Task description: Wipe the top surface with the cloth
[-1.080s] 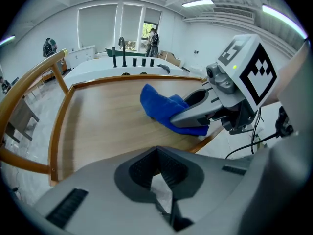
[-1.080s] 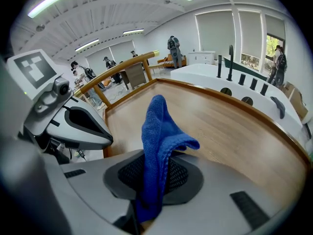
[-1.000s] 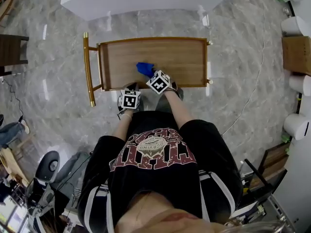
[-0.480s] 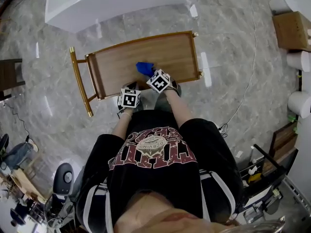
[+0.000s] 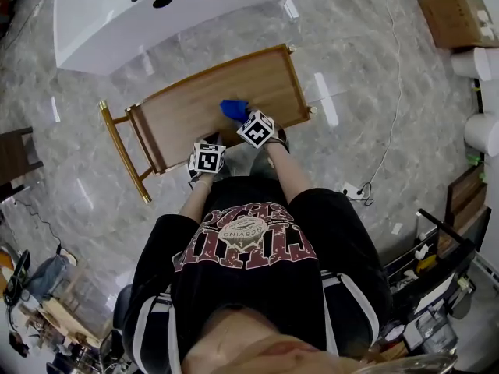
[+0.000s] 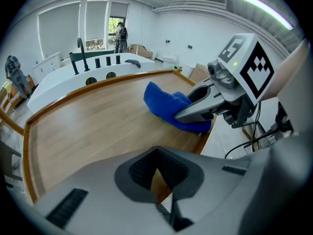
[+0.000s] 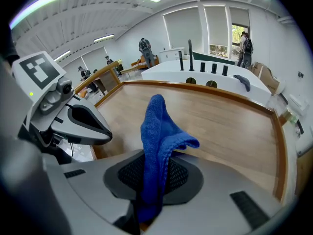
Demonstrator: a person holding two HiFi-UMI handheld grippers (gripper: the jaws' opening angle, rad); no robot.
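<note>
Cloth point(image 7: 157, 141) — blue, pinched in right claw point(image 7: 148, 204) on wooden top point(image 7: 225, 119); left claw point(image 6: 164, 199) clenched, empty

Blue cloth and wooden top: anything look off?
Nothing stands out. The blue cloth is pinched in the right tool, bunched with one fold sticking up. The wooden top shows no spill or damage; the left tool is shut and empty.
</note>
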